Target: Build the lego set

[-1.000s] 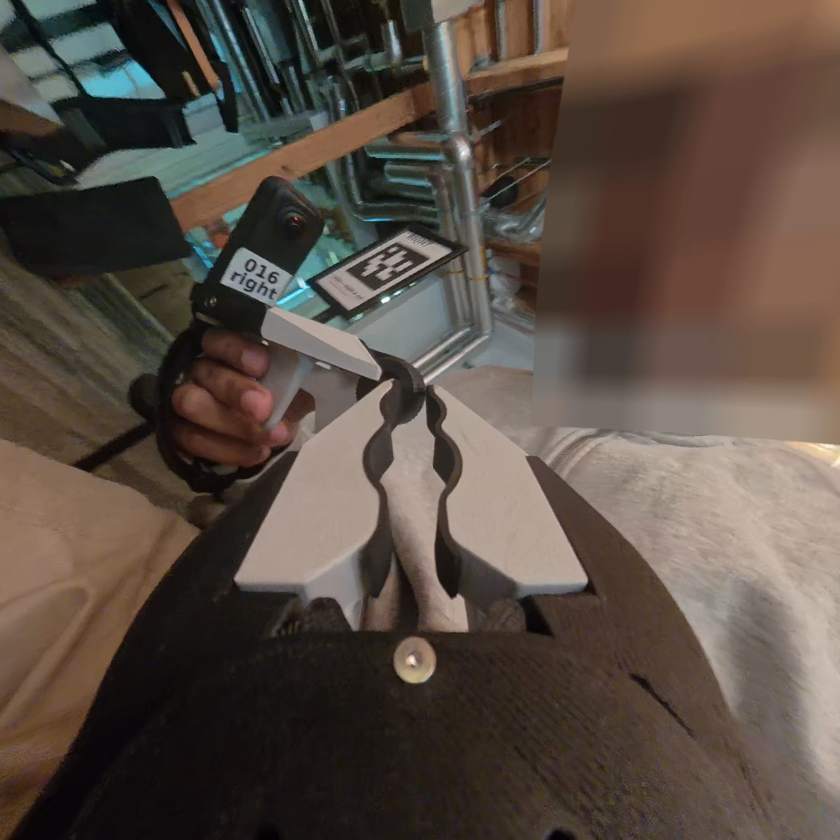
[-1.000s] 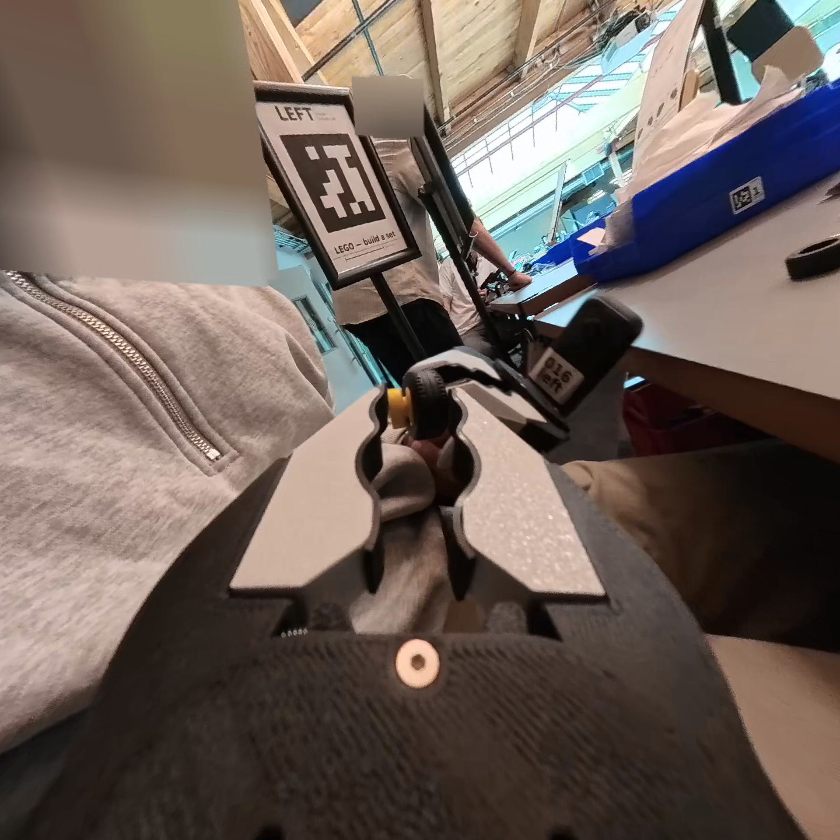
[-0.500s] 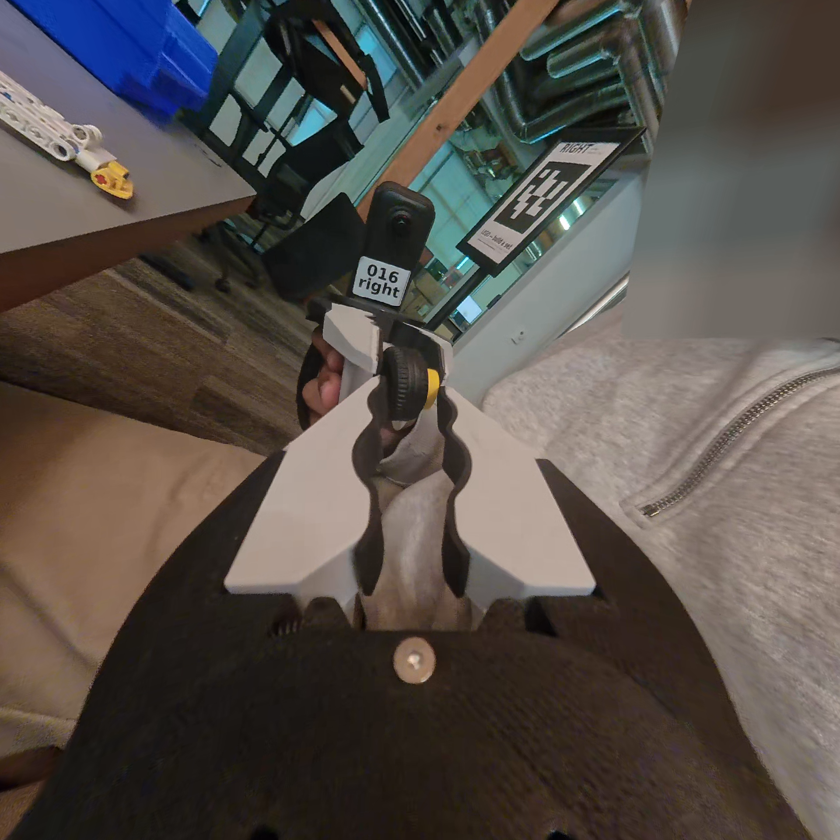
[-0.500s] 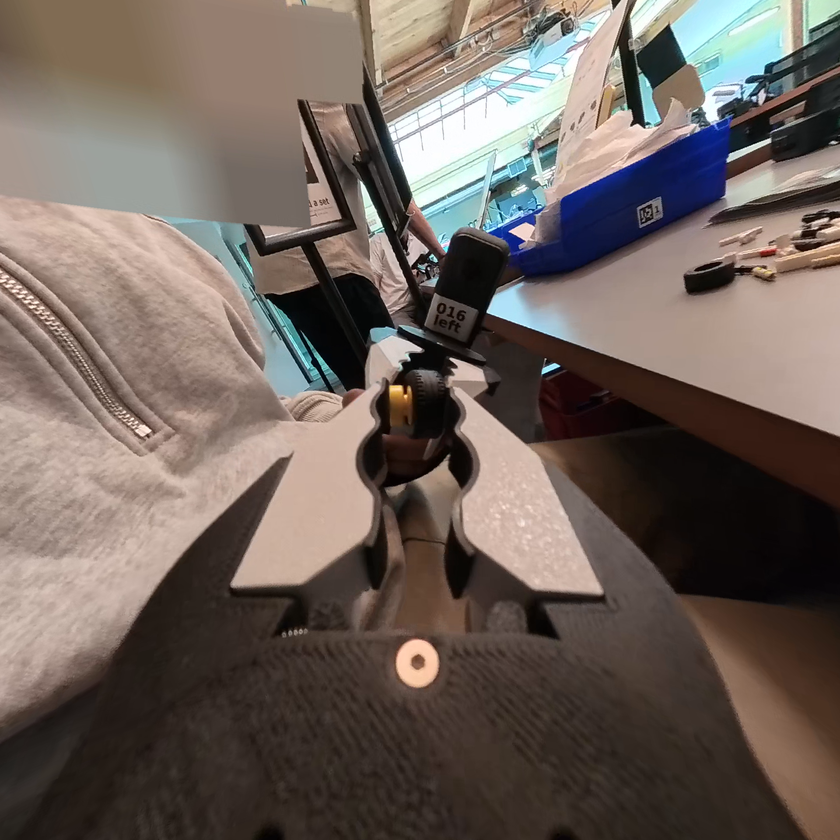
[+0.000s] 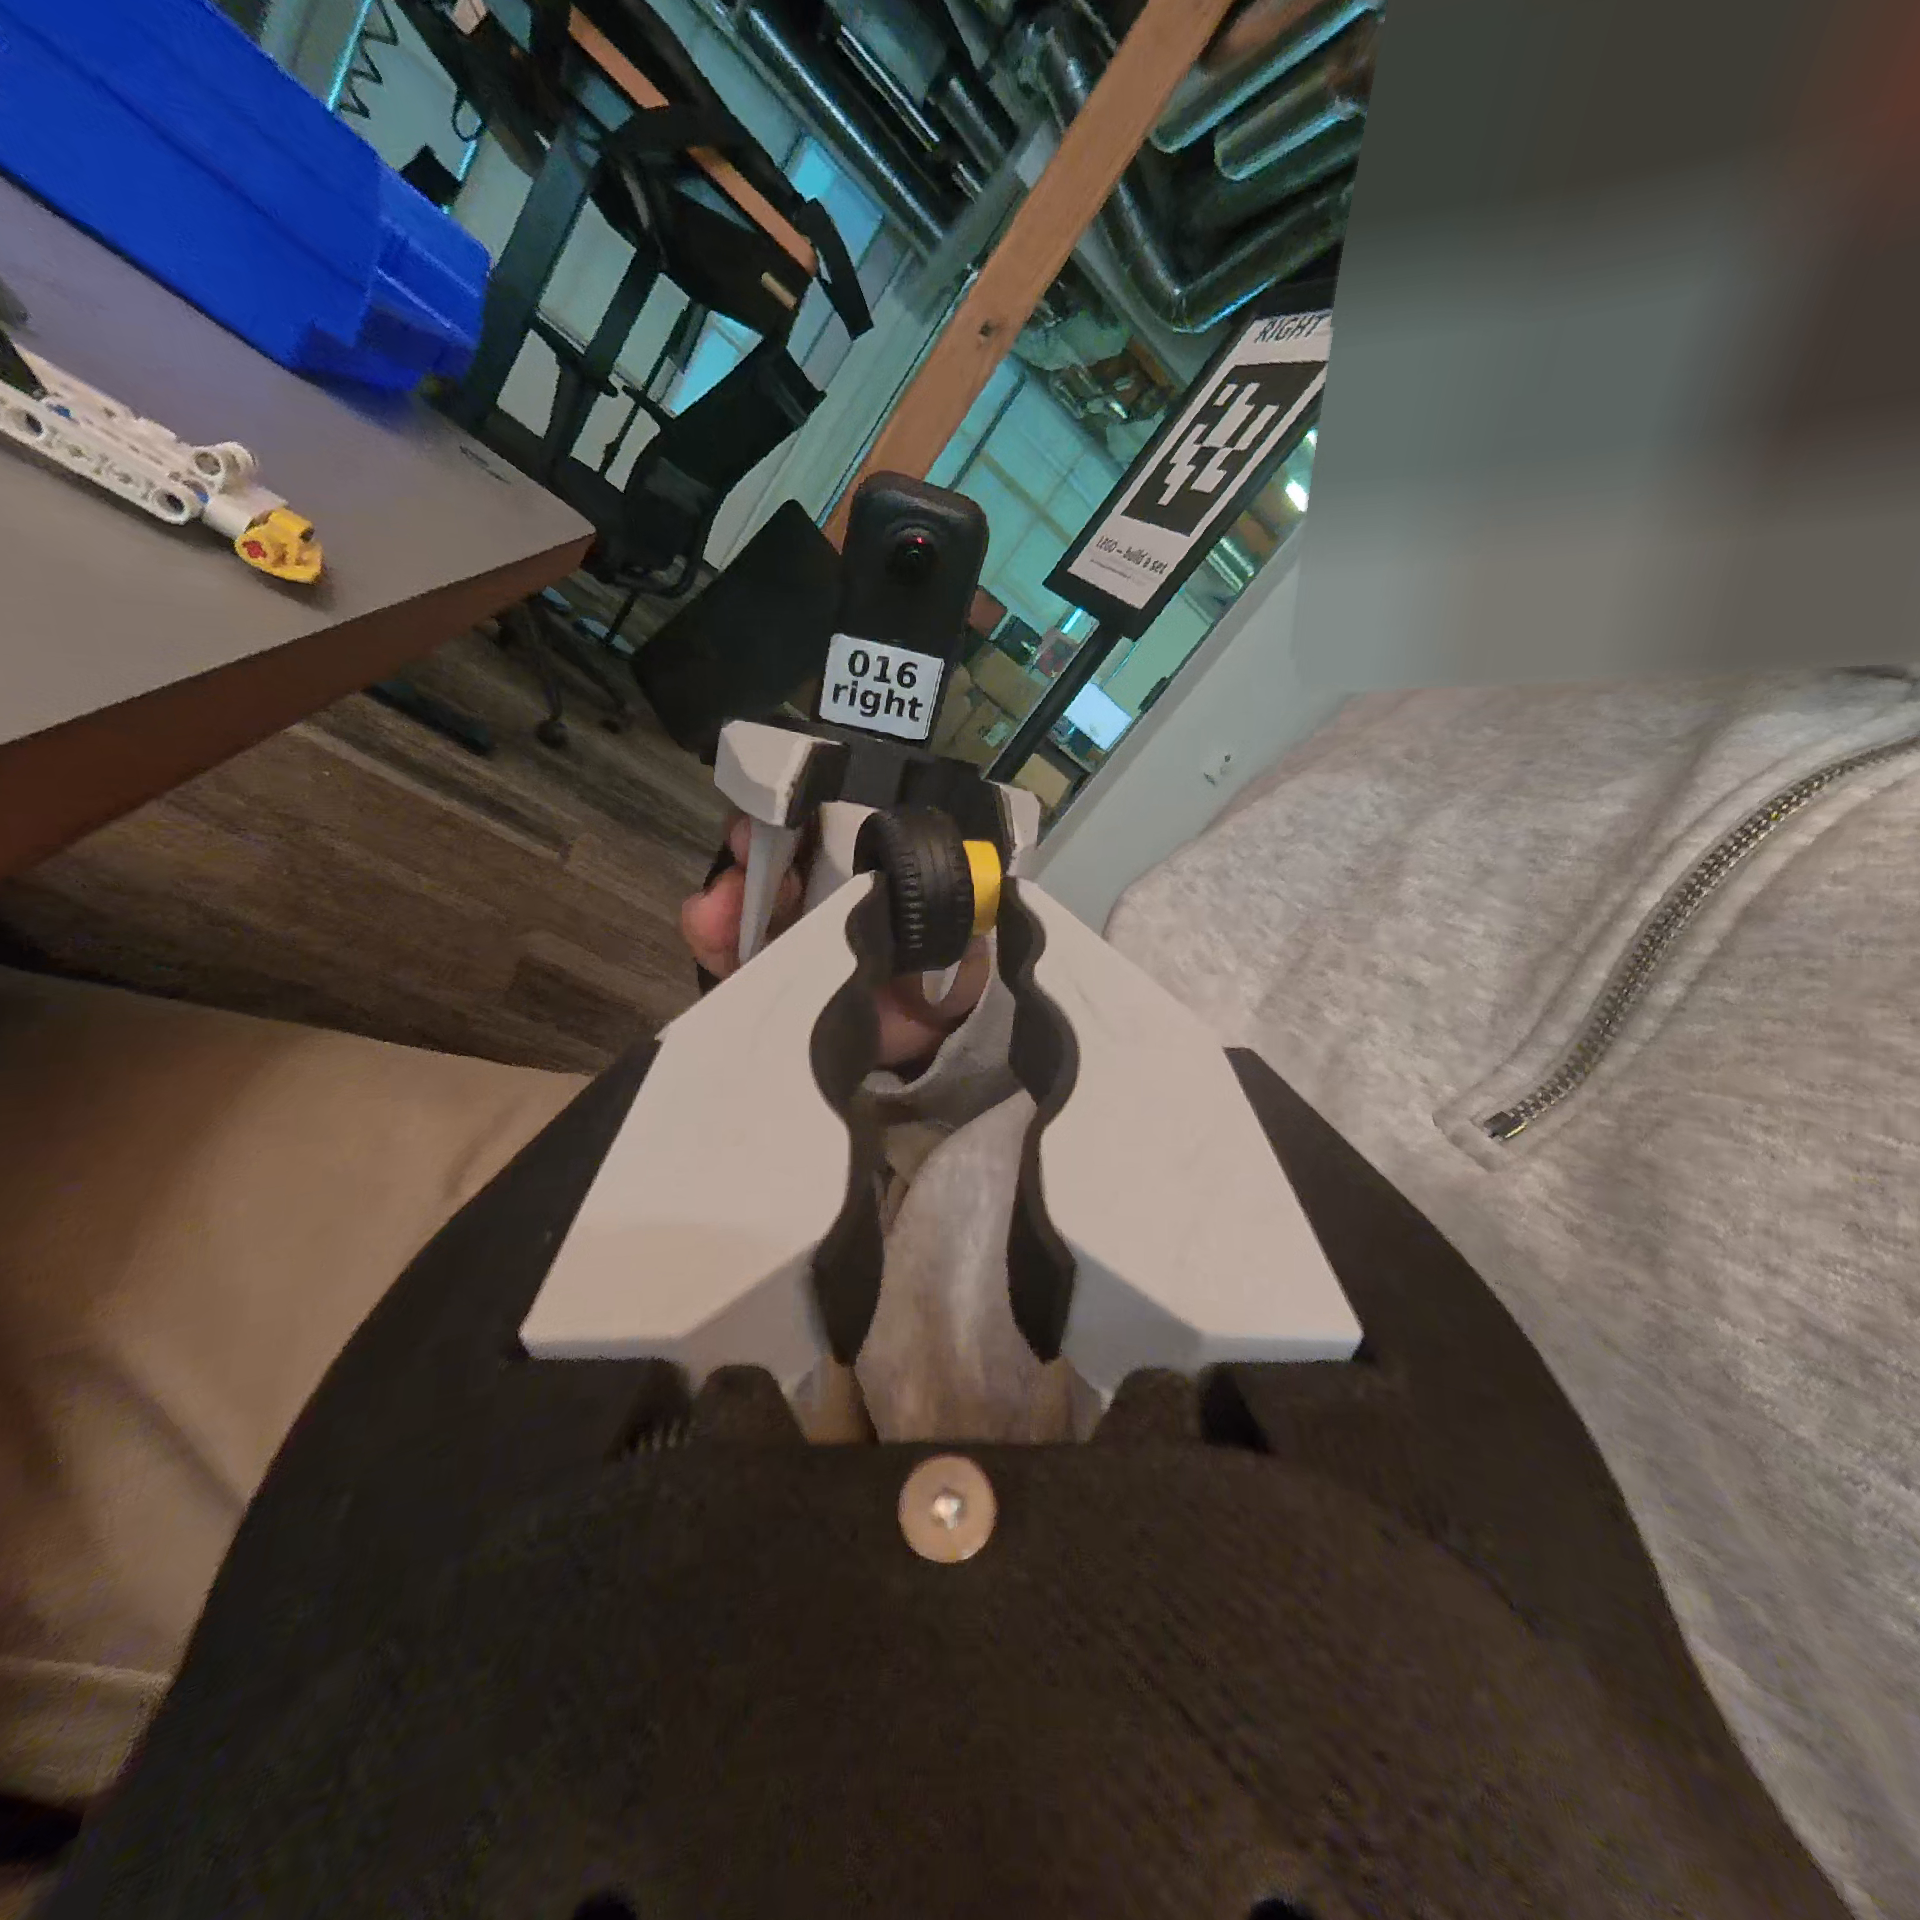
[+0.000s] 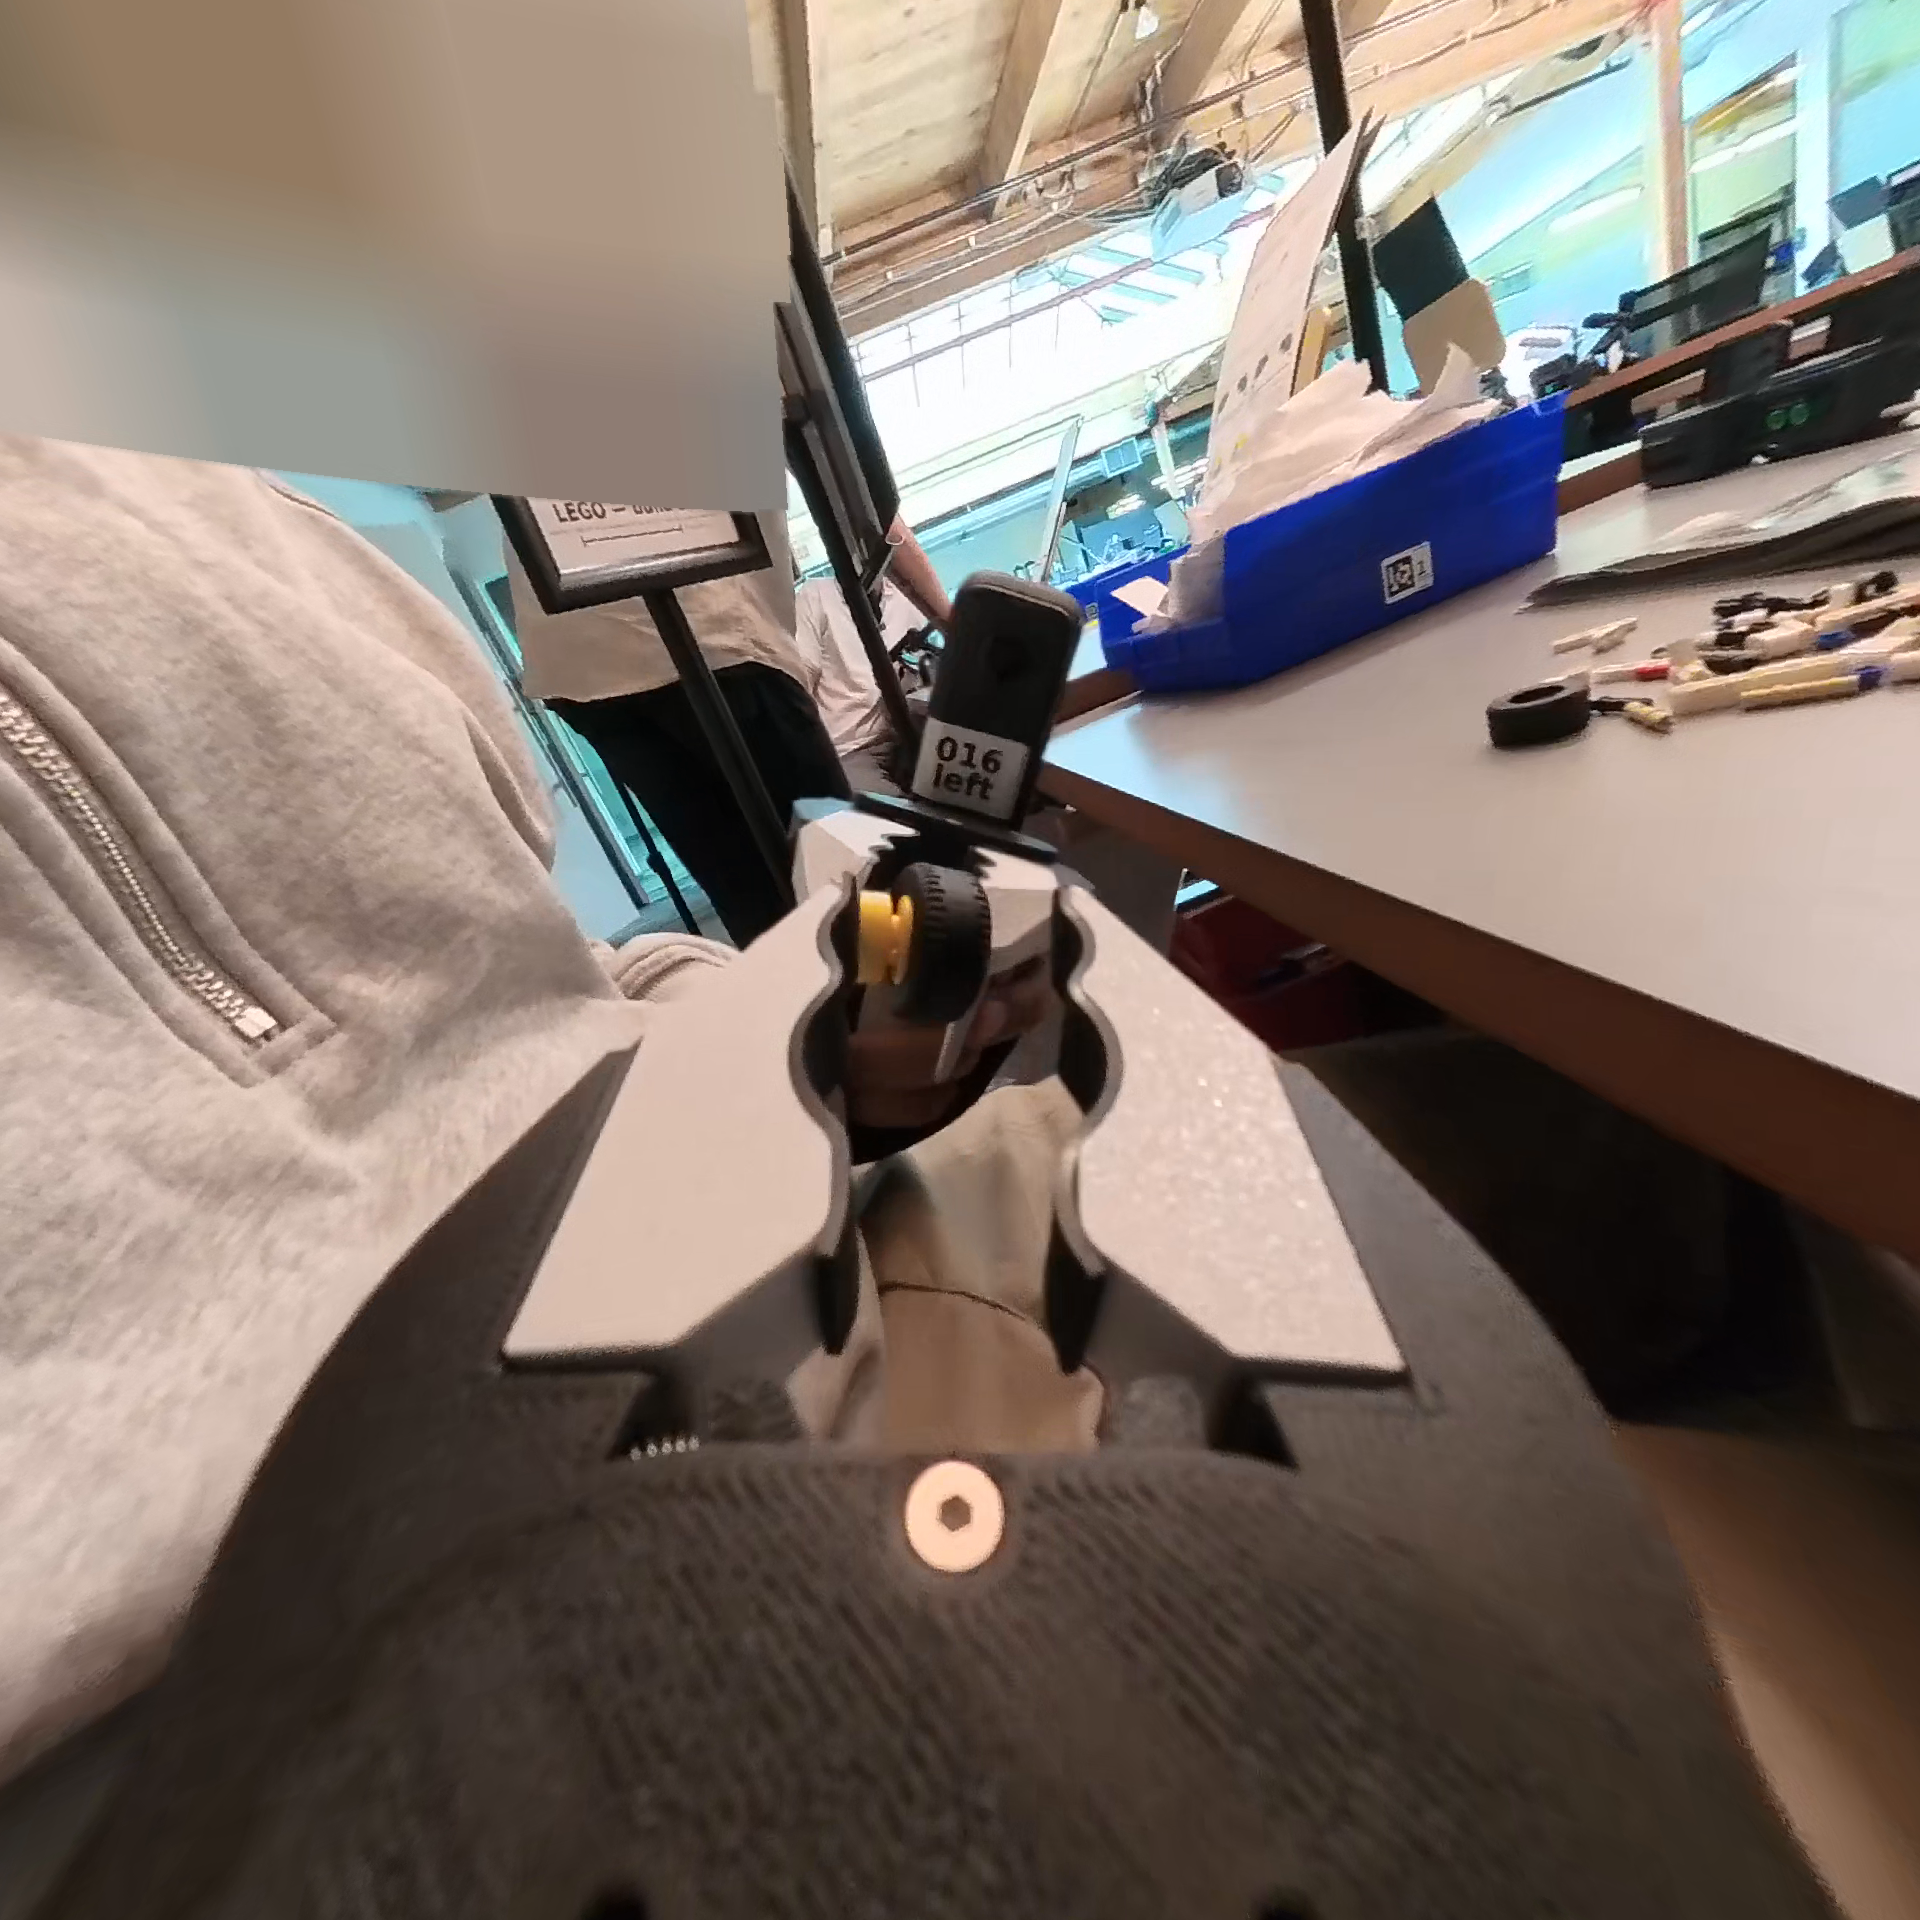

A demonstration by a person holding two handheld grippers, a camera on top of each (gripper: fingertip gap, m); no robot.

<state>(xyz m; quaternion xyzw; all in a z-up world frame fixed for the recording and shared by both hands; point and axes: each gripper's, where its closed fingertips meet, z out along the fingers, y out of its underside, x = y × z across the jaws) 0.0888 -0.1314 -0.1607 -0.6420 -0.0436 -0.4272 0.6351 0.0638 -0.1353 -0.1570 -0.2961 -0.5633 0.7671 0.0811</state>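
A small black wheel [image 5: 914,904] with a yellow hub [image 5: 980,901] is held in the air over a person's lap, in front of a grey zip hoodie. My left gripper [image 5: 930,904] is shut on it at the fingertips, one finger on the tyre and the other on the hub. My right gripper [image 6: 951,925] faces it from the other side. Its jaws stand a little apart around the wheel [image 6: 940,951], the yellow hub [image 6: 883,935] and the left fingertips. The hub lies against its left finger.
A grey table [image 6: 1455,883] is to the side and holds a blue bin [image 6: 1351,582], a loose black tyre [image 6: 1538,715] and several small pieces [image 6: 1766,665]. A white beam assembly [image 5: 114,457] with a yellow end [image 5: 275,545] lies near the table's edge. Sign stands and a standing person are behind.
Both grippers have swung round with the wheel between them, and the table has come into both views. The right jaws stand wider apart than half a second ago.
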